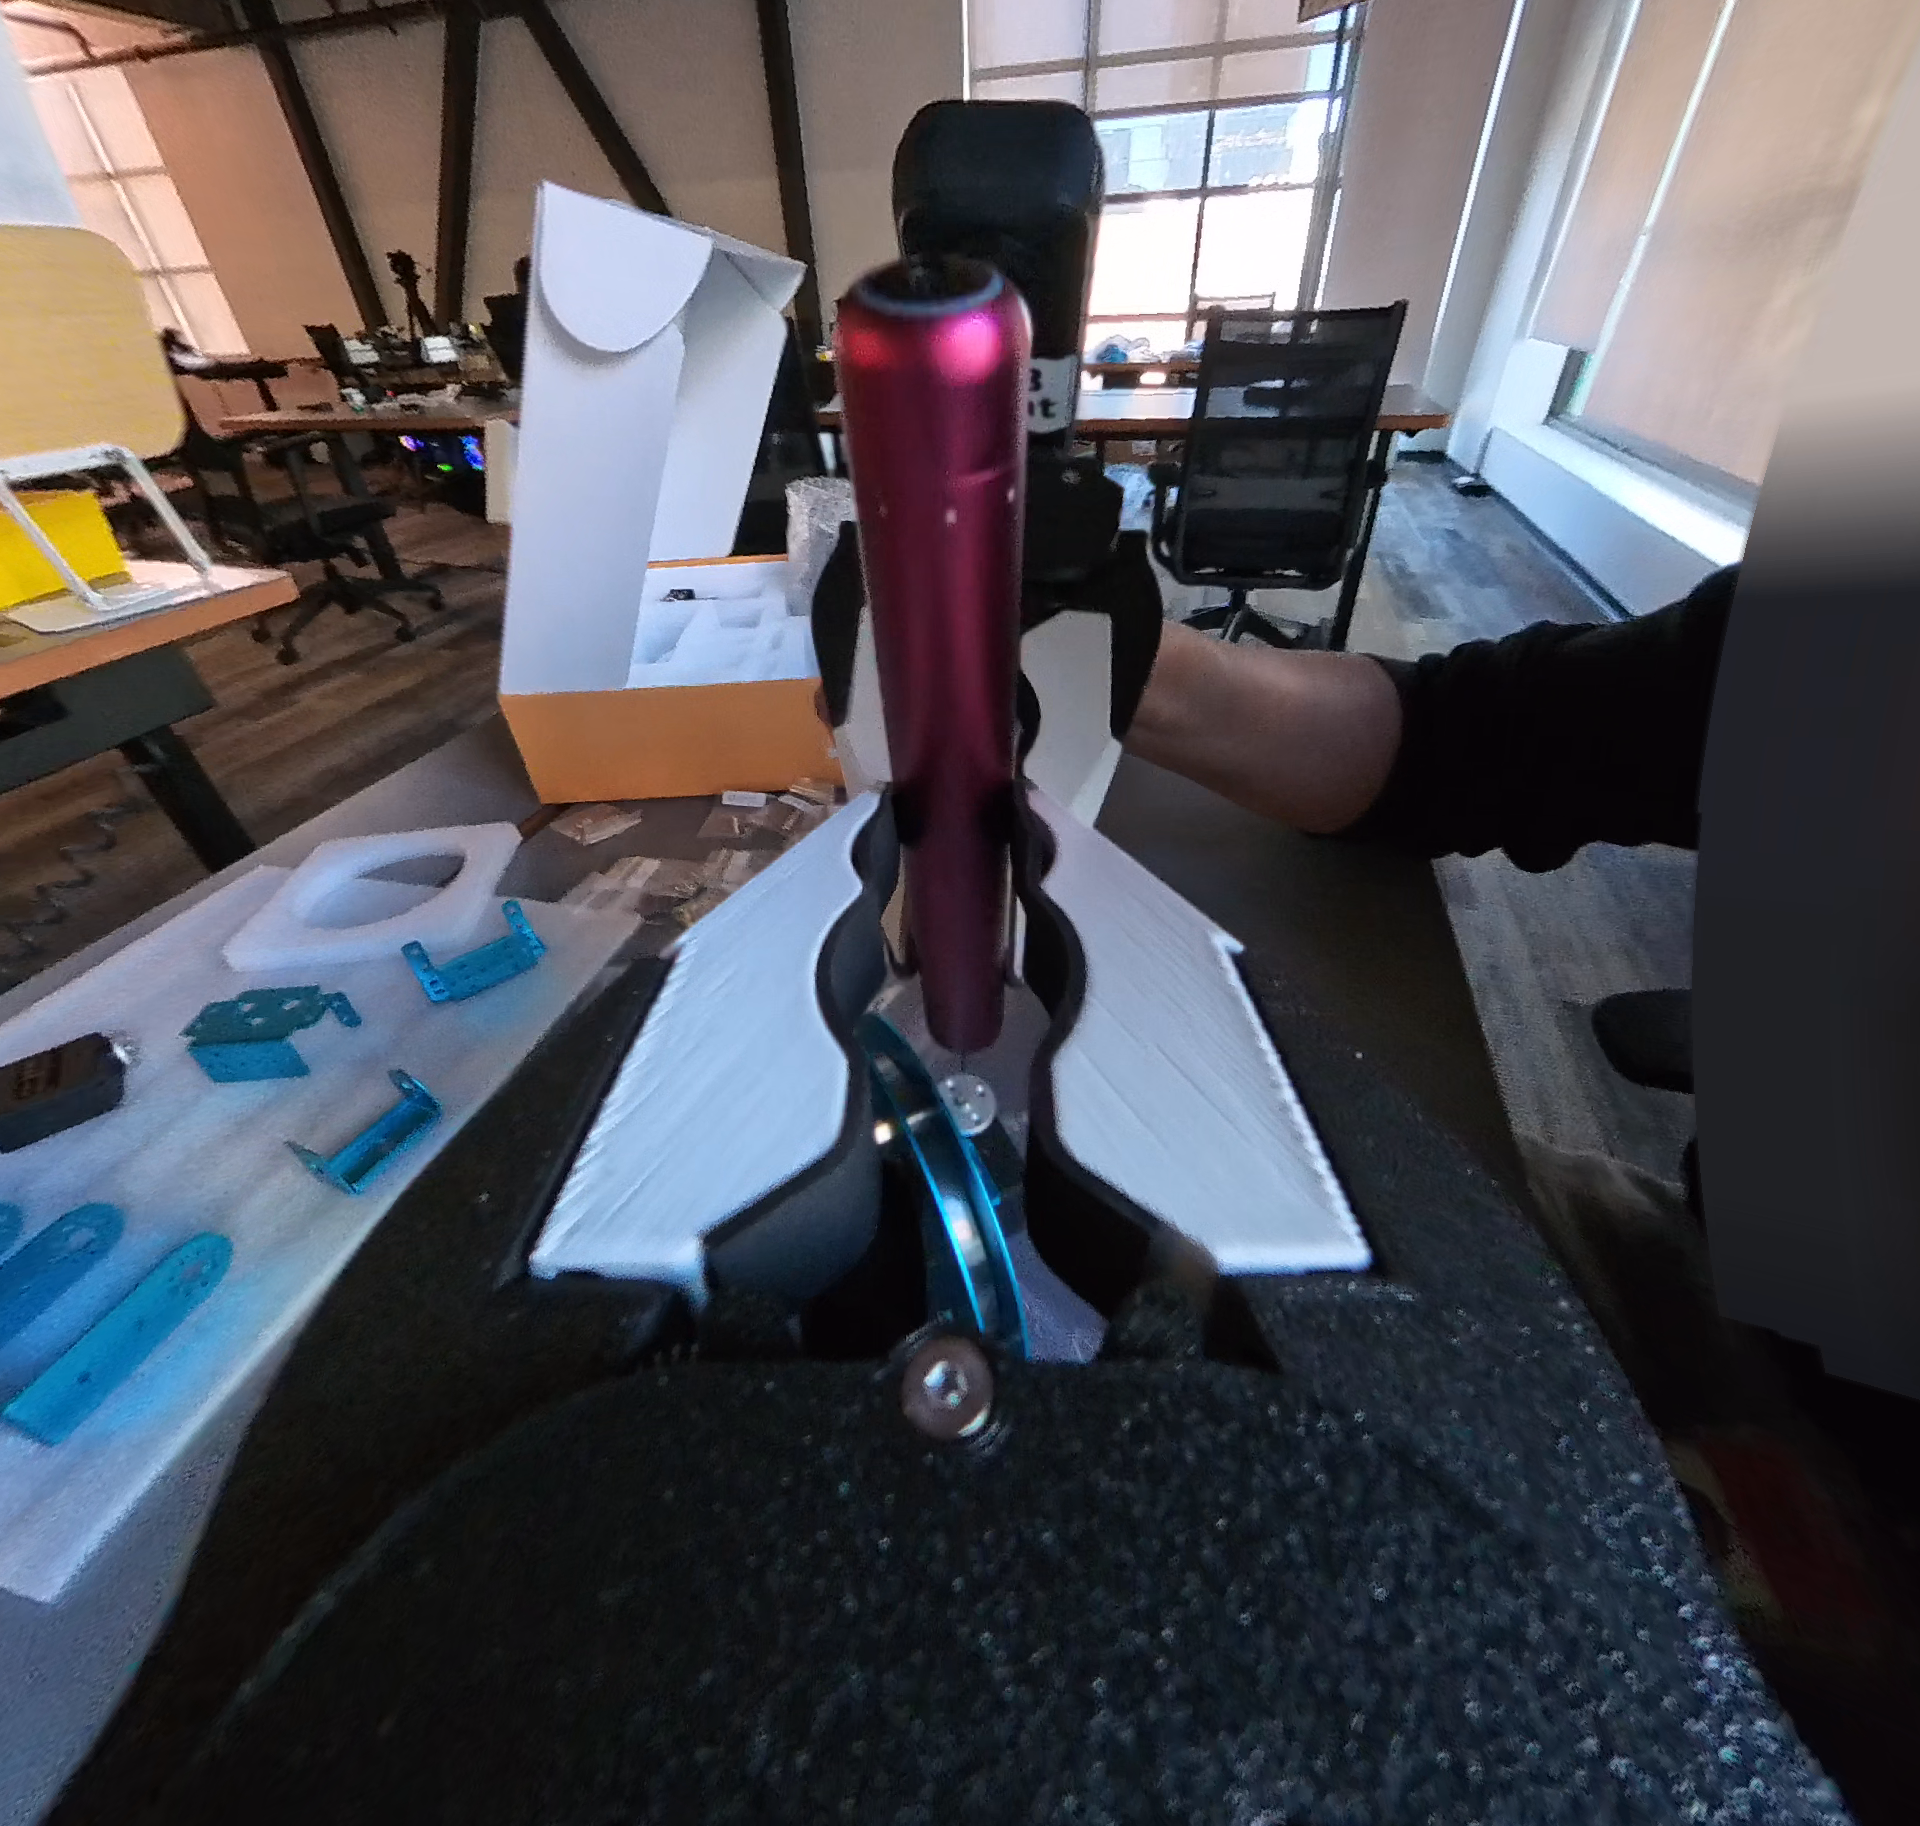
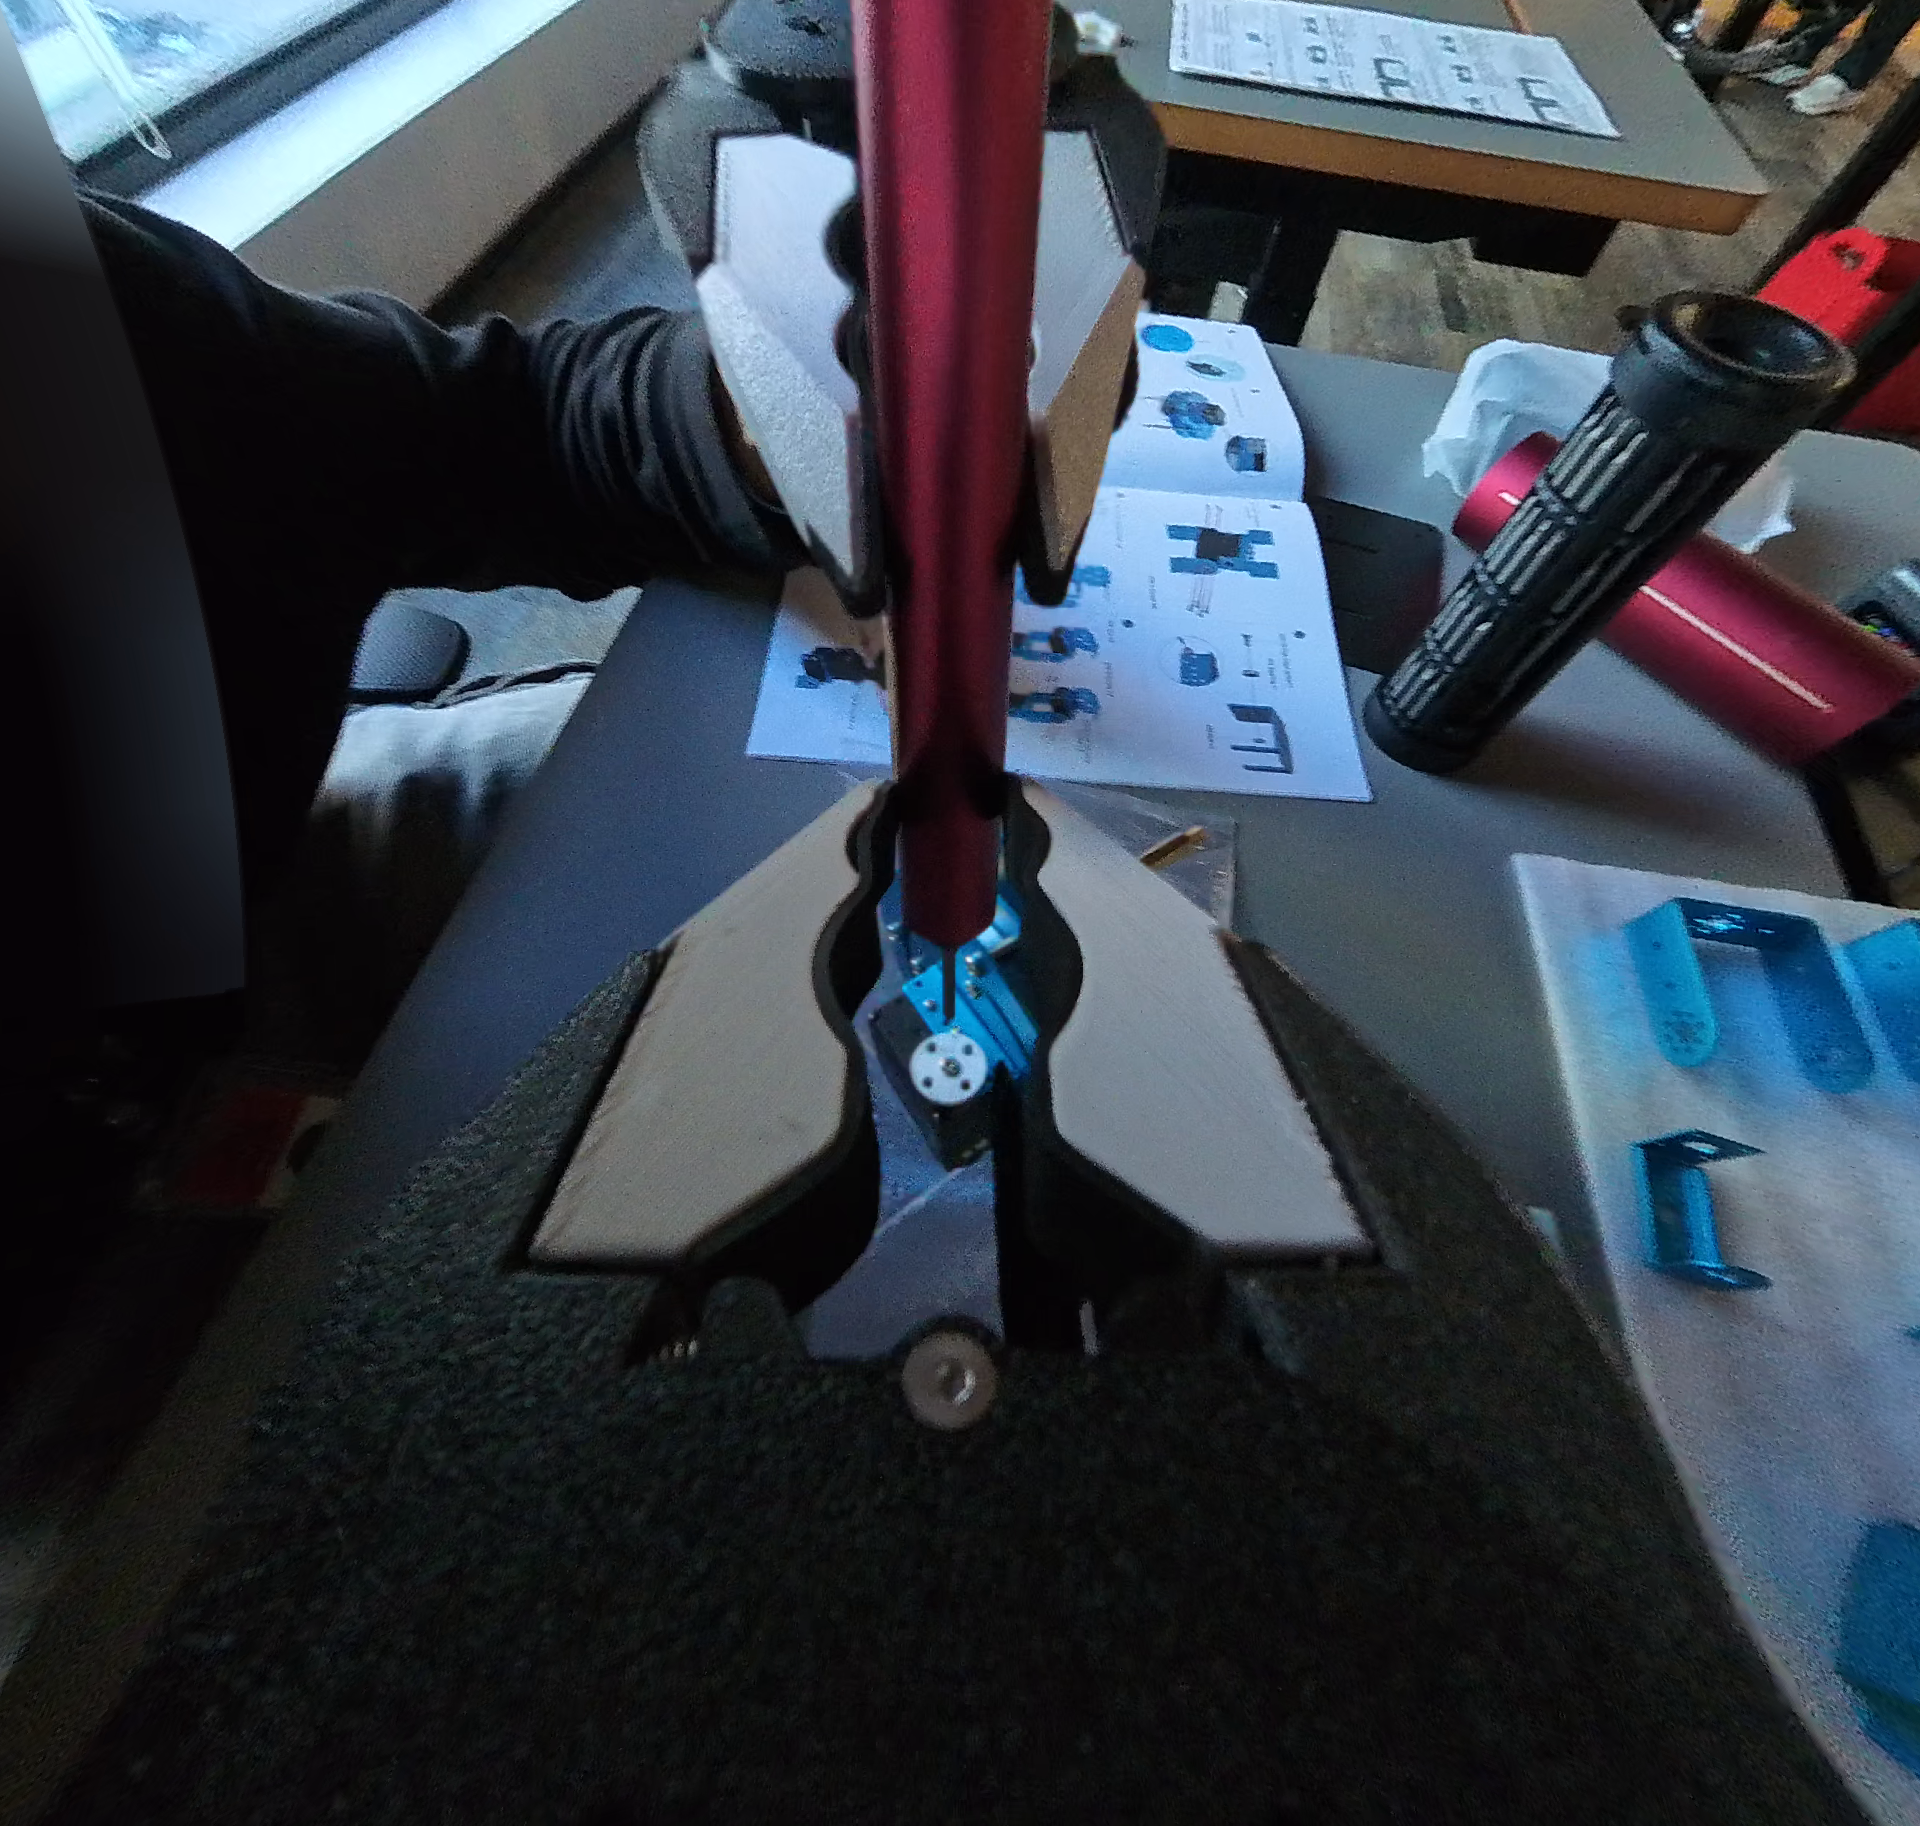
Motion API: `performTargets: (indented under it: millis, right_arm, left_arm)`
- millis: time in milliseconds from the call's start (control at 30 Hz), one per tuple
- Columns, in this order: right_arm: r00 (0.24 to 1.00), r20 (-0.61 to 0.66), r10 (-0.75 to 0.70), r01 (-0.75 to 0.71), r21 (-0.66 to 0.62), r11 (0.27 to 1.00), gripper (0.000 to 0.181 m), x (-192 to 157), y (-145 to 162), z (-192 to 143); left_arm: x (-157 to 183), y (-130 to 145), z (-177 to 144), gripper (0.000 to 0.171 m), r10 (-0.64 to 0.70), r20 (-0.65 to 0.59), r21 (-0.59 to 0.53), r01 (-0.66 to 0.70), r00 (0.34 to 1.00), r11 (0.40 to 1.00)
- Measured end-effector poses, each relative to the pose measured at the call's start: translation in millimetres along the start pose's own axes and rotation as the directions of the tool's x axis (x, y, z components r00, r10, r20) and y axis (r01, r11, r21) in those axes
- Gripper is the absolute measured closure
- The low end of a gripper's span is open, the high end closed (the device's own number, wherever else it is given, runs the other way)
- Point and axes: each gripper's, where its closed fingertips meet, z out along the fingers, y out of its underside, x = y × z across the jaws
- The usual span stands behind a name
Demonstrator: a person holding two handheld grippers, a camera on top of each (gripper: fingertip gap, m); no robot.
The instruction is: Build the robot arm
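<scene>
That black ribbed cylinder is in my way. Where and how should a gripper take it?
Take the black ribbed cylinder around its ribbed middle, from above, fingers across its width. It lies slanted over the red tube, so both long sides look free; its flared end is wider. Left gripper and right gripper are shut on the red screwdriver.

Left gripper [image 1: 951,826] clamped on magenta metal cylindrical screwdriver [image 1: 935,633], upright, thin bit pointing down at small silver round hub [image 1: 966,1101]. Blue metal disc [image 1: 951,1184], seen edge-on, sits low between fingers. Right gripper [image 1: 987,623] grips same tool from far side. Left: blue metal brackets [image 1: 473,955] on white foam sheet [image 1: 208,1288]. Open orange-and-white cardboard box [image 1: 665,727] behind, on tabletop [image 1: 1247,862].
</scene>
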Motion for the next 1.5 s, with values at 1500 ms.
performTargets:
  millis: [1500]
  right_arm:
    - [0.993,0.109,0.049,-0.032,-0.155,0.987,0.168,12.9,105.3,-11.9]
  left_arm:
    - [-1.6,35.3,-29.3,0.153,-0.045,-0.078,0.058,0.05,0.996,0.997]
